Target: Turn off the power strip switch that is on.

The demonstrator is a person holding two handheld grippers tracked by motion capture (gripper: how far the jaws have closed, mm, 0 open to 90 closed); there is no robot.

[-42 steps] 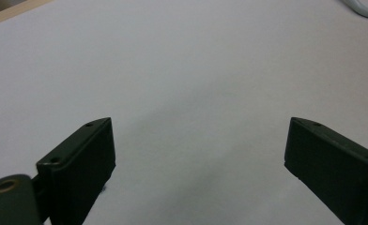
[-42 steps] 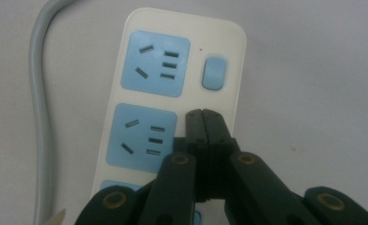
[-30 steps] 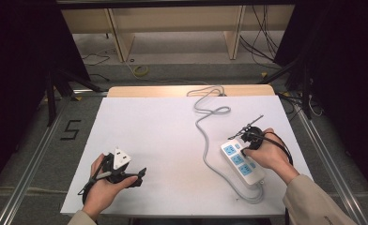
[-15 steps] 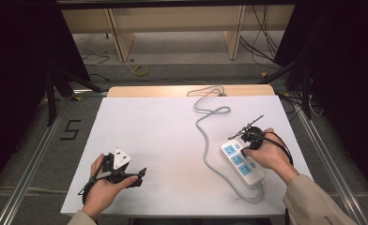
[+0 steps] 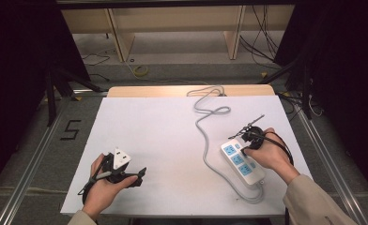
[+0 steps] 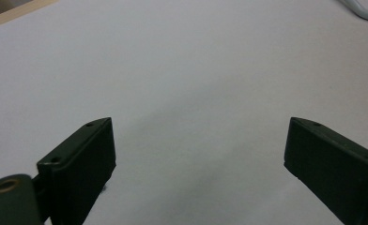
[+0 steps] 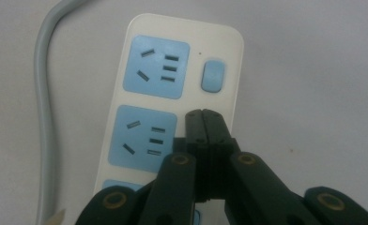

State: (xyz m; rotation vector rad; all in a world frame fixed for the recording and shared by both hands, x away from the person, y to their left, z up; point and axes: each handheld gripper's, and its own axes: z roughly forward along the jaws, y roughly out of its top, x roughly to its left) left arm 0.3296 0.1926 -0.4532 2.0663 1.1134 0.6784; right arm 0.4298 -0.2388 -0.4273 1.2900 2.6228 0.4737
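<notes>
A white power strip (image 5: 241, 162) with blue sockets lies at the table's right front. Its grey cable (image 5: 202, 133) snakes off toward the back edge. My right gripper (image 5: 246, 141) is at the strip's far end, held in a hand. In the right gripper view the right gripper (image 7: 203, 115) is shut with nothing in it. Its tips are over the white strip (image 7: 182, 61), just below the blue switch (image 7: 211, 75) and beside the second socket (image 7: 142, 138). My left gripper (image 5: 141, 172) rests at the front left, pointing right. The left gripper (image 6: 198, 140) is open wide over bare tabletop.
The white table (image 5: 163, 126) has a wooden strip (image 5: 144, 90) along its back edge. The grey cable (image 7: 46, 93) runs along the power strip's left side, and a bit of cable (image 6: 365, 8) shows far off. Metal rails flank the table, and a "5" mark (image 5: 71, 130) is on the floor at left.
</notes>
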